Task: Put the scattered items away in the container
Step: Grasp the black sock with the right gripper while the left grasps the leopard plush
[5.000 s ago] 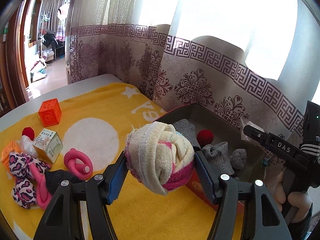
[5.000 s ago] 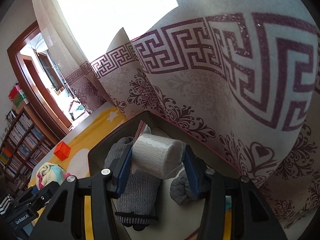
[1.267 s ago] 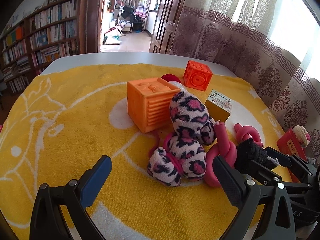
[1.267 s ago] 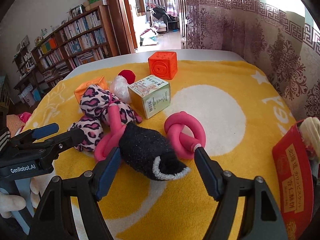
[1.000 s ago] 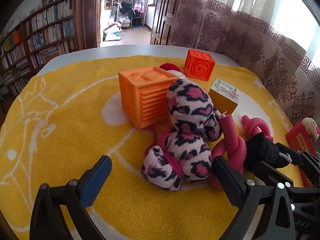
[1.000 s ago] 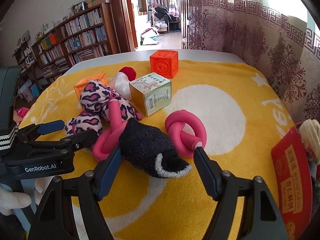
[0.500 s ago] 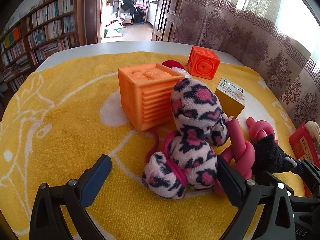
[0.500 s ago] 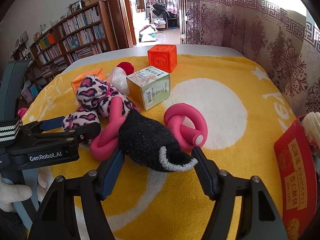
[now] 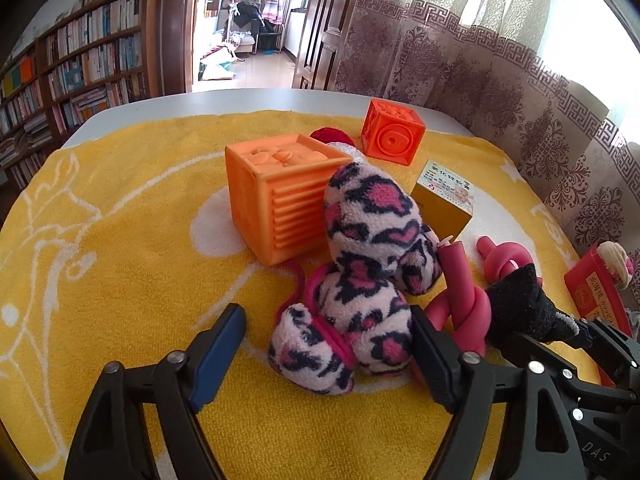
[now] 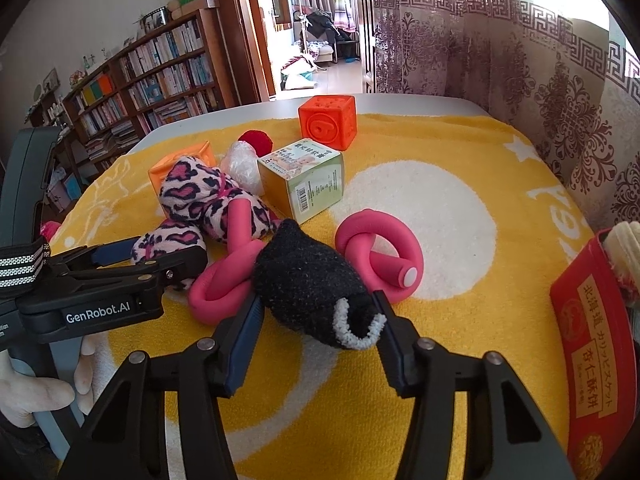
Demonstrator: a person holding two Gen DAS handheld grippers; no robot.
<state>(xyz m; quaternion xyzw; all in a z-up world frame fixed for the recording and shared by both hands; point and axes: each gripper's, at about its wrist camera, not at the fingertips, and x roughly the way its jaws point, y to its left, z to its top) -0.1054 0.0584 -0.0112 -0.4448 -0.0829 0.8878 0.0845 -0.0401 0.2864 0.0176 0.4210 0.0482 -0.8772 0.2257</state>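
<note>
My left gripper (image 9: 328, 356) straddles the lower lobe of a pink-and-black leopard plush toy (image 9: 360, 320) on the yellow towel. Its jaws are closing: the right pad touches the plush, and the left pad stands a little off it. My right gripper (image 10: 318, 320) has a black sock (image 10: 308, 280) with a white cuff between its fingers. Those jaws are closing too, with both pad tips against the sock. The red box (image 10: 592, 344) lies at the right edge, with a cream sock roll (image 10: 624, 240) showing over its rim.
Around the plush lie two pink foam knots (image 10: 380, 252) (image 10: 224, 280), a large orange cube (image 9: 280, 192), a small orange cube (image 10: 328, 120), a green-and-yellow carton (image 10: 308, 176), a red ball (image 10: 256, 140) and a crumpled plastic wrap (image 10: 240, 164). A curtain hangs to the right.
Both grippers' jaws have narrowed: the left from wide open down around the leopard plush, the right onto the black sock. Neither hand has shifted.
</note>
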